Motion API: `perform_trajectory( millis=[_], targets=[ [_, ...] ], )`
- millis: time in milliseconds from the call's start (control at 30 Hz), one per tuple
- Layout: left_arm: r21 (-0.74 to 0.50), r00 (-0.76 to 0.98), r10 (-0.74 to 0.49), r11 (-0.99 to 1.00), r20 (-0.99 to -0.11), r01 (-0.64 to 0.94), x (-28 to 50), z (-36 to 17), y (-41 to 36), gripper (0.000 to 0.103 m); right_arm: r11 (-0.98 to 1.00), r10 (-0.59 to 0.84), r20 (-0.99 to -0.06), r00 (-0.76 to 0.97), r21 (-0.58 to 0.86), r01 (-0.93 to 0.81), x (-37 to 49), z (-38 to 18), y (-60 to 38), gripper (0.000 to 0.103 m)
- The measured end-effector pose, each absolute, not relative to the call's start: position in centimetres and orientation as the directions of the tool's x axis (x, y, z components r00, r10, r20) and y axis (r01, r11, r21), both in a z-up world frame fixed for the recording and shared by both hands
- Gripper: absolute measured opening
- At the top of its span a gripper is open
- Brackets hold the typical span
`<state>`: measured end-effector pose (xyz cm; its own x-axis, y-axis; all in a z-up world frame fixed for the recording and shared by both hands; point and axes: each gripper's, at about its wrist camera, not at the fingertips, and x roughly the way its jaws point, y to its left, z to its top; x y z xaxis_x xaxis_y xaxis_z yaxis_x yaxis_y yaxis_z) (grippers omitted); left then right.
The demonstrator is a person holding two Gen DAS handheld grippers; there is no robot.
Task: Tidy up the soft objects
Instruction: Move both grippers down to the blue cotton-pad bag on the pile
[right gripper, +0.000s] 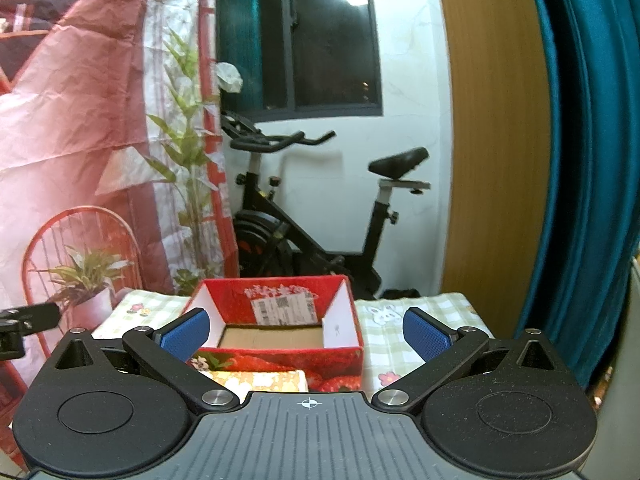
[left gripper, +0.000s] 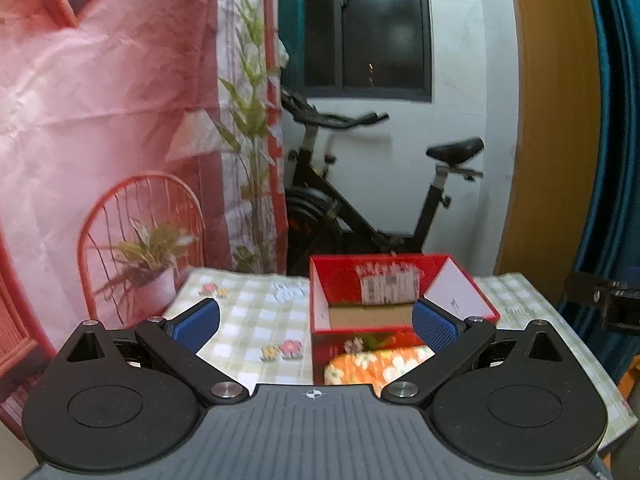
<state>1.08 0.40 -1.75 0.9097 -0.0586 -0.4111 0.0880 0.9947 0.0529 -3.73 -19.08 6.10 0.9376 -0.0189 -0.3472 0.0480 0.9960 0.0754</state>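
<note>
An open red cardboard box (left gripper: 372,280) stands on a table with a green checked cloth (left gripper: 256,316); its inside looks empty. The box also shows in the right wrist view (right gripper: 280,312). An orange floral soft object (left gripper: 376,364) lies just in front of the box, and shows in the right wrist view (right gripper: 260,380) too. My left gripper (left gripper: 316,326) is open and empty above the table, before the box. My right gripper (right gripper: 306,334) is open and empty, facing the box from the front.
A black exercise bike (left gripper: 360,200) stands behind the table by a white wall and window. A pink printed backdrop (left gripper: 100,120) hangs on the left. A wooden panel (right gripper: 492,140) and teal curtain (right gripper: 588,160) are on the right.
</note>
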Motion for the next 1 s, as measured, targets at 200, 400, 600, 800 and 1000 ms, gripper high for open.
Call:
perform_trajectory(
  millis=[200,400,600,800,1000],
  targets=[
    [-0.021,0.830,-0.128,0.990,-0.543,0.139,3.2,-4.8,1.1,0.103,0.993,0.072,-0.344,0.936,0.116,-0.033,-3.2,2.1,-19.7,0.103],
    [-0.110,0.763,-0.189,0.982,-0.618,0.155,5.2,-8.4,2.4,0.103,0.994,0.080,-0.385,0.919,0.097,-0.046,-2.6,-1.2,-20.2,0.103],
    [-0.026,0.709,-0.182,0.974,-0.682,0.224,6.6,-11.9,0.7,0.102,0.993,0.098,-0.494,0.864,0.101,-0.055,-1.2,-5.4,-20.6,0.103],
    [-0.046,0.593,-0.209,0.960,-0.777,0.277,8.2,-15.6,-0.2,0.090,0.998,0.061,-0.592,0.804,0.045,-0.042,-0.2,-8.4,-20.2,0.103],
    [-0.158,0.471,-0.281,0.946,-0.836,0.285,9.8,-19.3,-0.3,0.076,0.998,0.068,-0.685,0.726,0.057,-0.039,1.8,-12.1,-21.0,0.091]
  ],
)
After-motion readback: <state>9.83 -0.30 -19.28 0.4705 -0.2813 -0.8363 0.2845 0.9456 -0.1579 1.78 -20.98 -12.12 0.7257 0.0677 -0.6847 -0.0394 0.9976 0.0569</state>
